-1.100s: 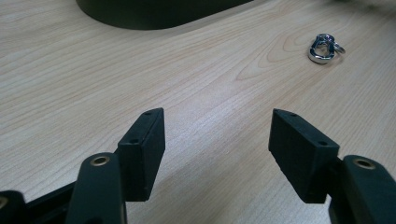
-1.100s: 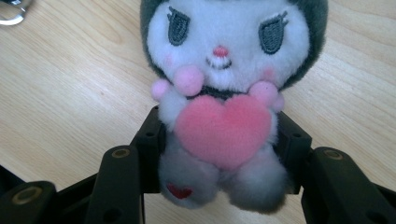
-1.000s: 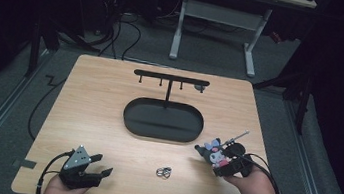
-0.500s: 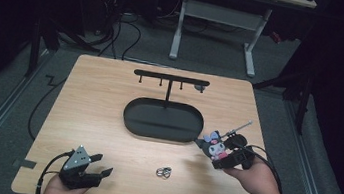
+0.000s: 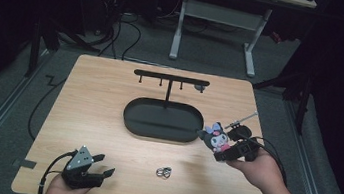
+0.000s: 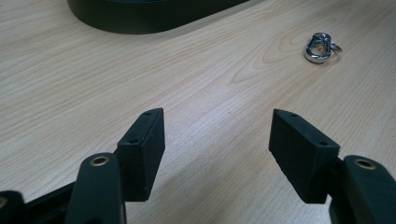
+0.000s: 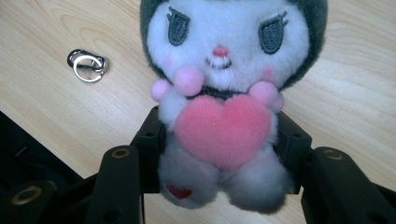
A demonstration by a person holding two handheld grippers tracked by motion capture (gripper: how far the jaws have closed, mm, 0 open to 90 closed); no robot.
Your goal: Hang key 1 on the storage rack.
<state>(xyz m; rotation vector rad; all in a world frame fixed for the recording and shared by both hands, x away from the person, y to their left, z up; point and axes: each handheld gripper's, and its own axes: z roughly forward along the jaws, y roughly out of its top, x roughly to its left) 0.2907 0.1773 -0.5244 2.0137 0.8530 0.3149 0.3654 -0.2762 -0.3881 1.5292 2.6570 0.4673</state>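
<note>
A small plush toy (image 5: pixel 216 138) with a dark hood, white face and pink heart (image 7: pixel 223 126) is held above the table's right side. My right gripper (image 5: pixel 221 148) is shut on its body, the jaws pressing both flanks (image 7: pixel 219 154). It hangs just right of the black oval tray (image 5: pixel 162 121). A silver key ring with clasp (image 5: pixel 164 171) lies on the wood near the front edge (image 6: pixel 320 46) (image 7: pixel 87 65). My left gripper (image 5: pixel 100 165) rests at the front left, open with bare table between its jaws (image 6: pixel 217 154).
A black T-shaped hanger stand (image 5: pixel 170 80) with small hooks rises from the oval tray. The wooden table (image 5: pixel 93 102) has bare room at left and back. Cables and a desk frame lie on the floor behind.
My right gripper has risen with the plush toy and drifted slightly toward the tray. The left gripper and the key ring have stayed put.
</note>
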